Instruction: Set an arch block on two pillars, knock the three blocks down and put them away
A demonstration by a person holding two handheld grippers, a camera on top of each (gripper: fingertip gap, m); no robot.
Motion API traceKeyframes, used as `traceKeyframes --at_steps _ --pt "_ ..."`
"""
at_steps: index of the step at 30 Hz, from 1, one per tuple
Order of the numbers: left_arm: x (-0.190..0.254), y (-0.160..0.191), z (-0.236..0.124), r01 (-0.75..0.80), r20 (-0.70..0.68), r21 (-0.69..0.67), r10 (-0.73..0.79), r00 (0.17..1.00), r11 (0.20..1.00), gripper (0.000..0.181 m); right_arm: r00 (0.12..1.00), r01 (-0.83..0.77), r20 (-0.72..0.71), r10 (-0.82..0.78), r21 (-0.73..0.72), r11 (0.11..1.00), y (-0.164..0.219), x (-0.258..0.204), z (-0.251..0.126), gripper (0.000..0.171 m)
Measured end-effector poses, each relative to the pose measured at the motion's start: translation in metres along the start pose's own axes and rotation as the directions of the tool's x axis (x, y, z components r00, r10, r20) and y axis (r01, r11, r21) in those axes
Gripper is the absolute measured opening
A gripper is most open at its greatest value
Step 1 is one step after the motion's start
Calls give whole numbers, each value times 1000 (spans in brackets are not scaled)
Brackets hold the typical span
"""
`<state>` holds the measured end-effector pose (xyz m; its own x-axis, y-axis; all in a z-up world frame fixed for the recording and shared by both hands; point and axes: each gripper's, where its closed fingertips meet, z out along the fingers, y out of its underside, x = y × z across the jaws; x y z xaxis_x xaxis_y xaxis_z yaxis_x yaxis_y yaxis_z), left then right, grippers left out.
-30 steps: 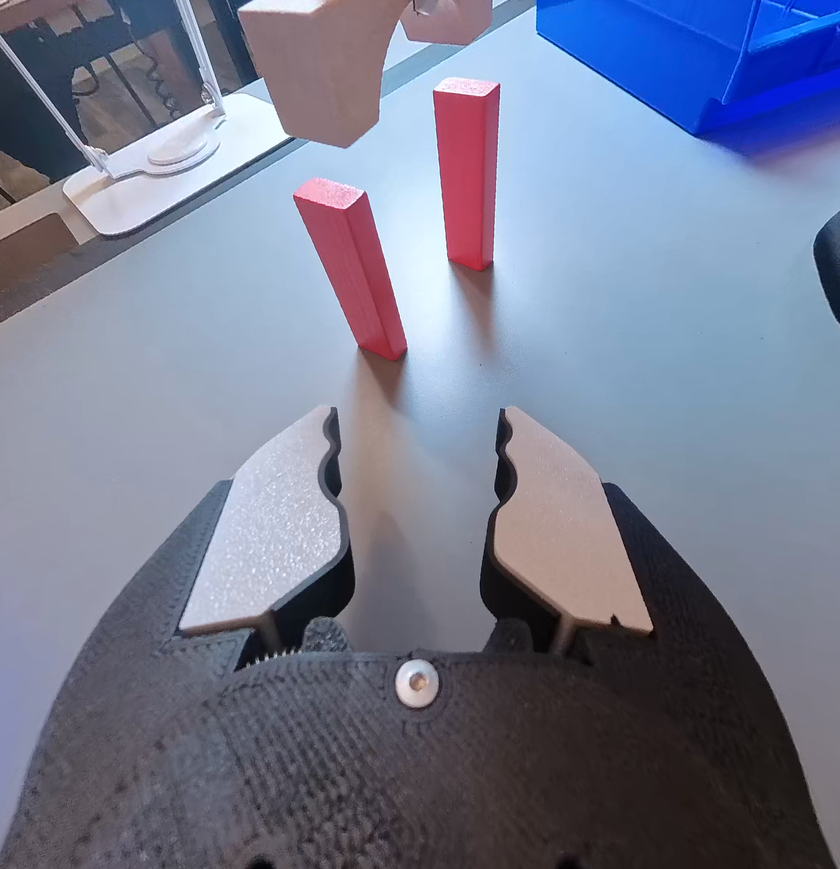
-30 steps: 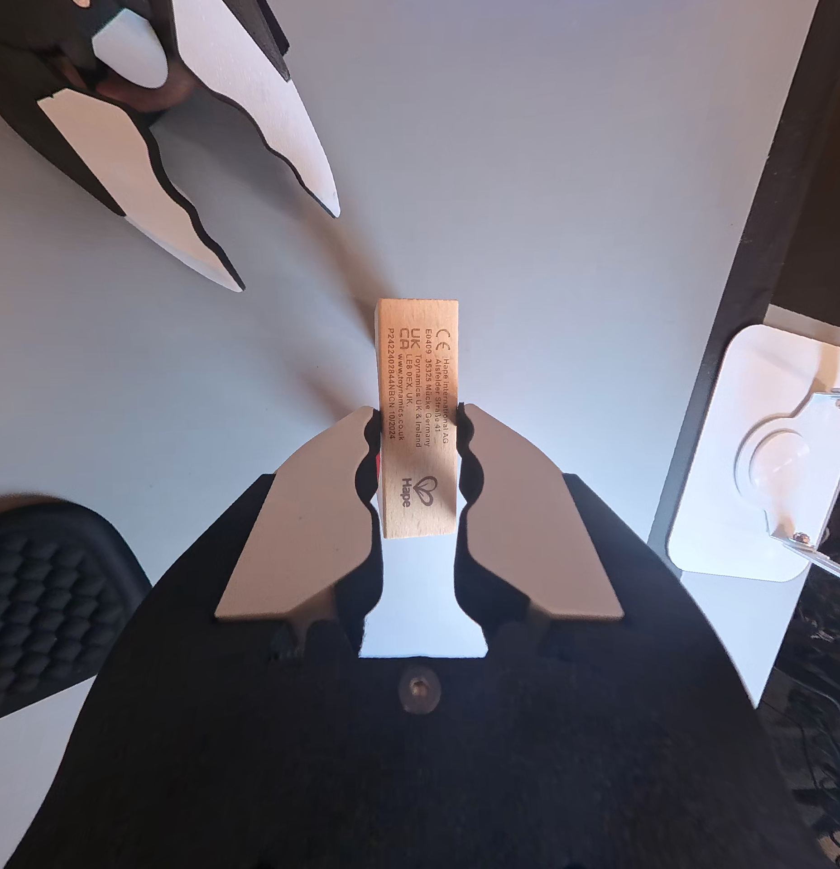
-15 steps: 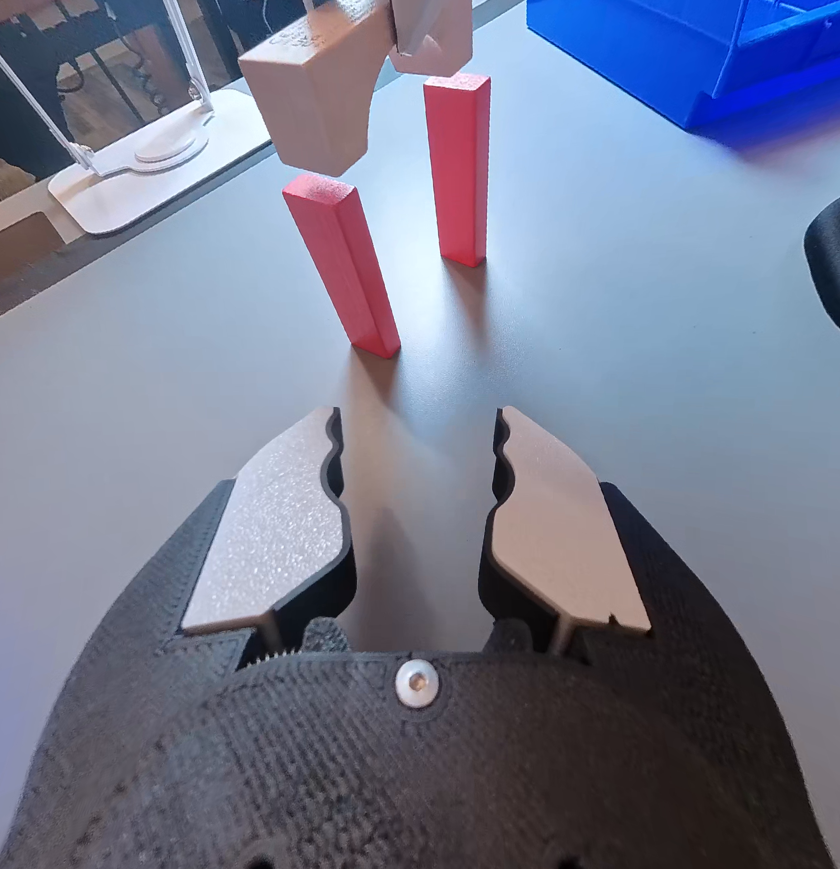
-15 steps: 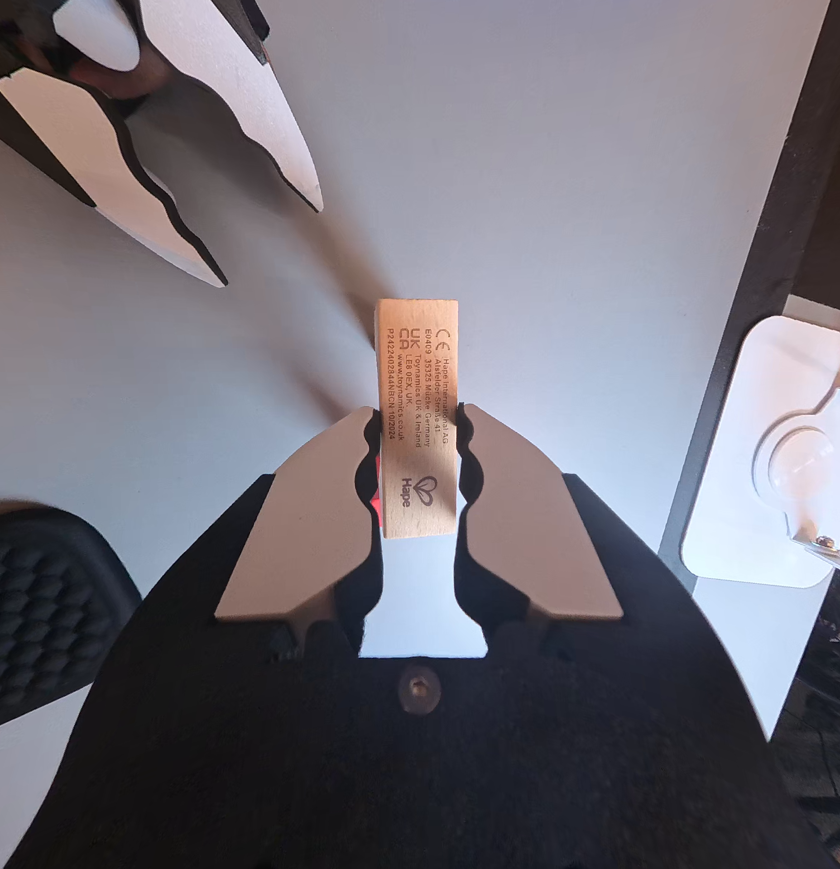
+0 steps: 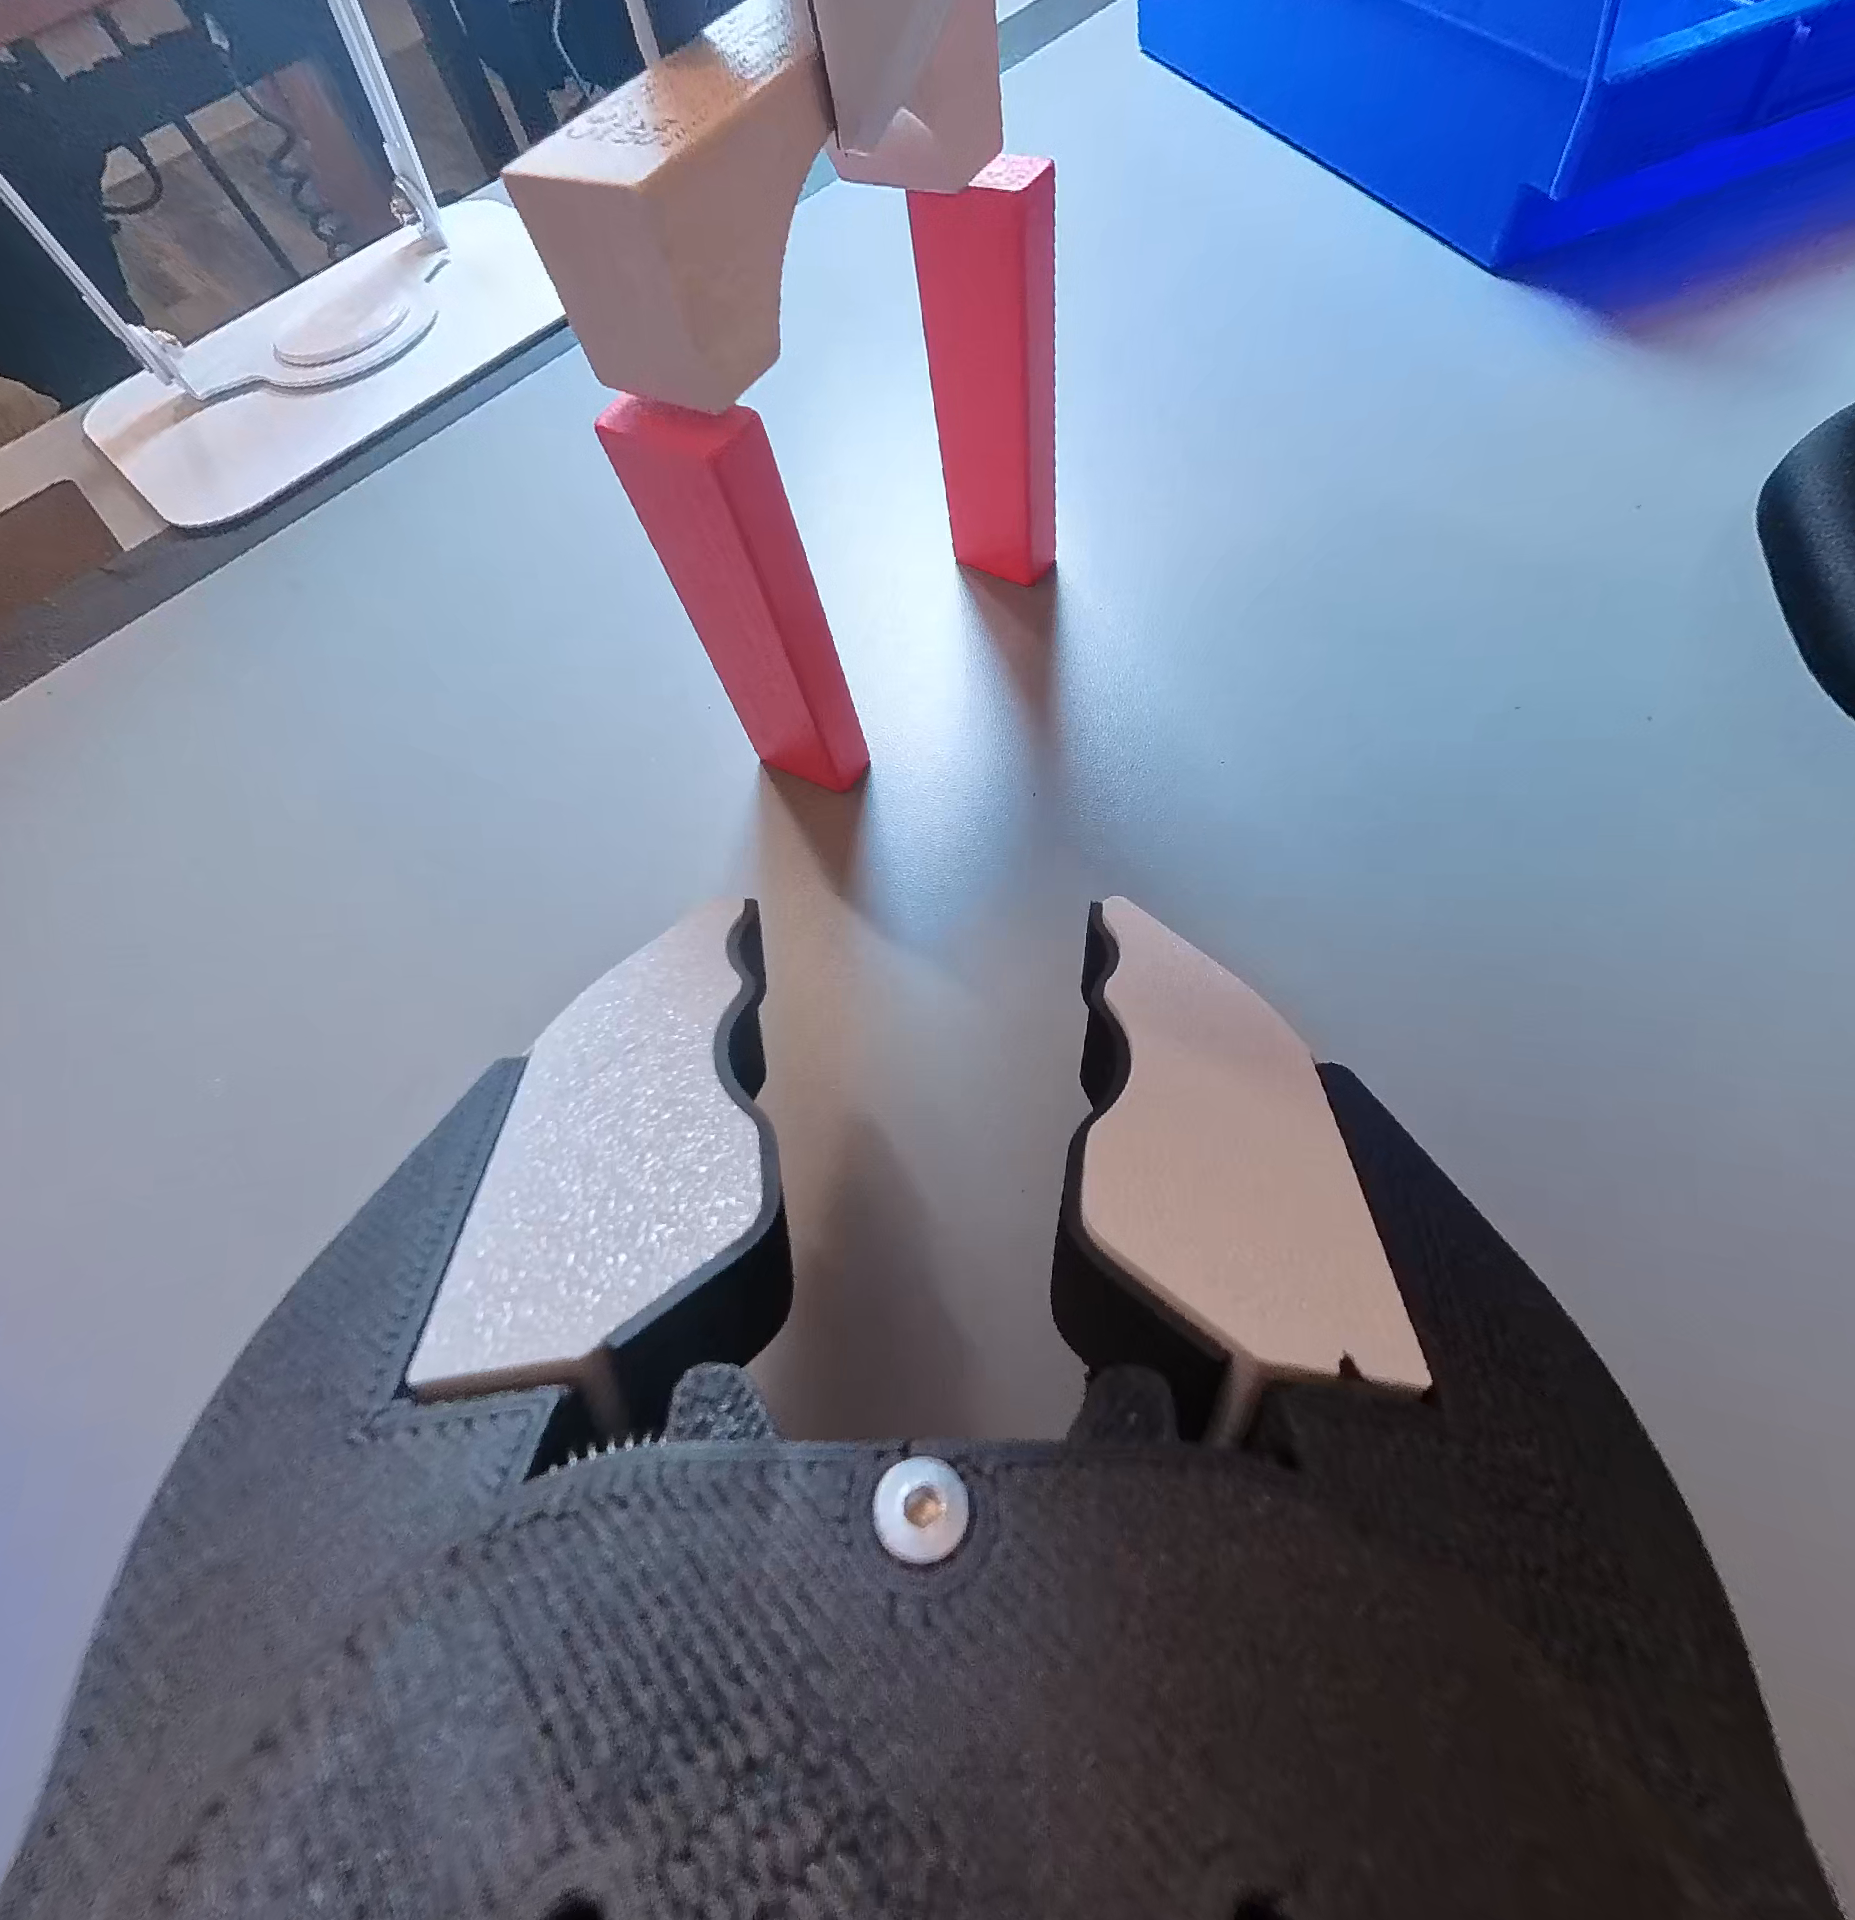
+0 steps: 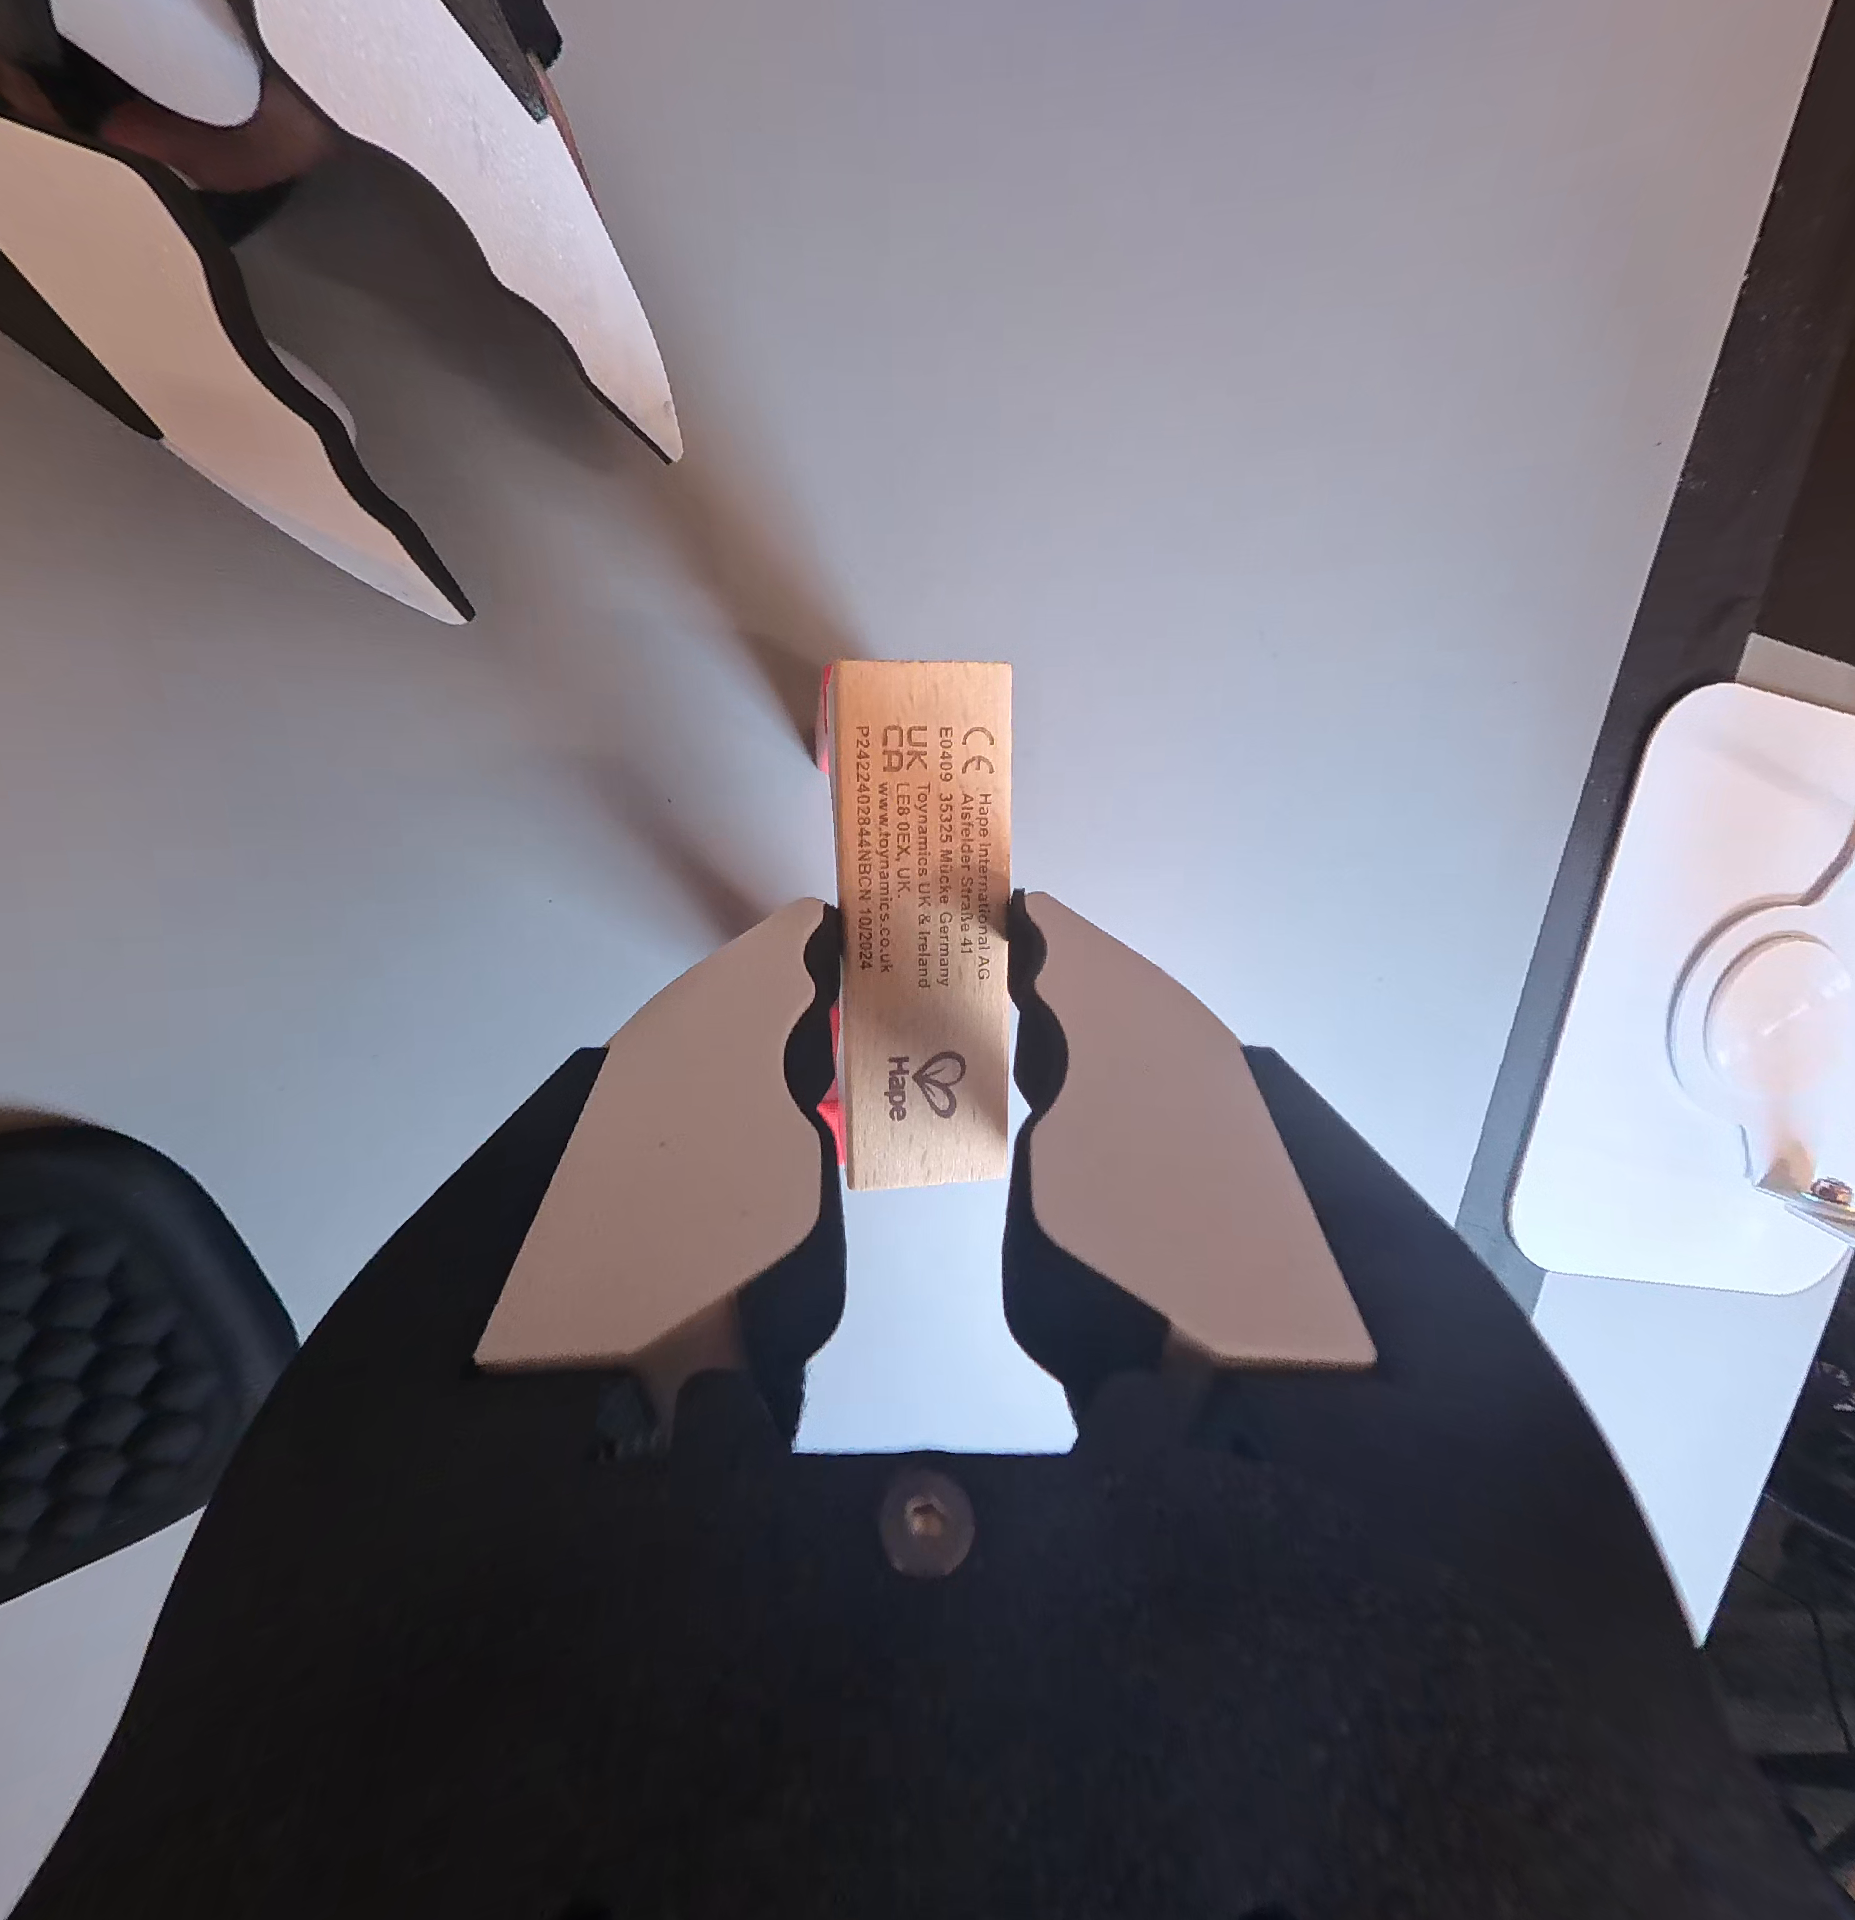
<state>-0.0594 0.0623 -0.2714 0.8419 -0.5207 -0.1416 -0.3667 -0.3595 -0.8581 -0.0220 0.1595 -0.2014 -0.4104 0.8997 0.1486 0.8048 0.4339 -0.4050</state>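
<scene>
Two red pillars stand upright on the grey table: the near one [image 5: 731, 592] and the far one [image 5: 990, 364]. A plain wooden arch block [image 5: 684, 249] sits on or just above their tops, held from above. My right gripper [image 6: 923, 909] is shut on the arch block [image 6: 923, 883] across its width; slivers of red pillar [image 6: 827, 1122] show under it. My left gripper [image 5: 918, 925] is open and empty, low over the table a short way in front of the near pillar. It also shows in the right wrist view [image 6: 570, 530], at the upper left.
A blue bin [image 5: 1546, 114] stands at the back right. A white lamp base [image 5: 279, 374] sits past the table's left edge, also seen in the right wrist view [image 6: 1681, 987]. A black padded object [image 5: 1827, 561] lies at the right. My hands' fingertips stand some 12 cm from each other.
My right gripper has lowered the arch block from above the pillars down onto their tops. The left gripper has stayed open and drawn slightly closer to the pillars.
</scene>
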Motion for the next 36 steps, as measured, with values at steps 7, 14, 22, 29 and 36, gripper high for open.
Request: traceKeyframes --at_steps 7,14,22,29,36 --pt "1 0 0 -4 -4 -2 4 1000 1000 59 1000 -4 -3 4 6 1000 1 0 1 32" --pt "2 1 1 -10 -8 -4 10 1000 1000 58 1000 -9 -3 9 13 1000 2 -1 2 32" --pt "2 1 1 -11 -9 -7 11 1000 1000 58 1000 -11 -12 11 22 1000 2 -1 2 32" --pt "3 1 1 -13 -12 -7 13 1000 1000 57 1000 -9 -7 10 24 1000 2 -2 2 32" --pt "4 2 1 -17 -14 -10 17 1000 1000 57 1000 -8 -14 8 32 999 2 -2 1 32"
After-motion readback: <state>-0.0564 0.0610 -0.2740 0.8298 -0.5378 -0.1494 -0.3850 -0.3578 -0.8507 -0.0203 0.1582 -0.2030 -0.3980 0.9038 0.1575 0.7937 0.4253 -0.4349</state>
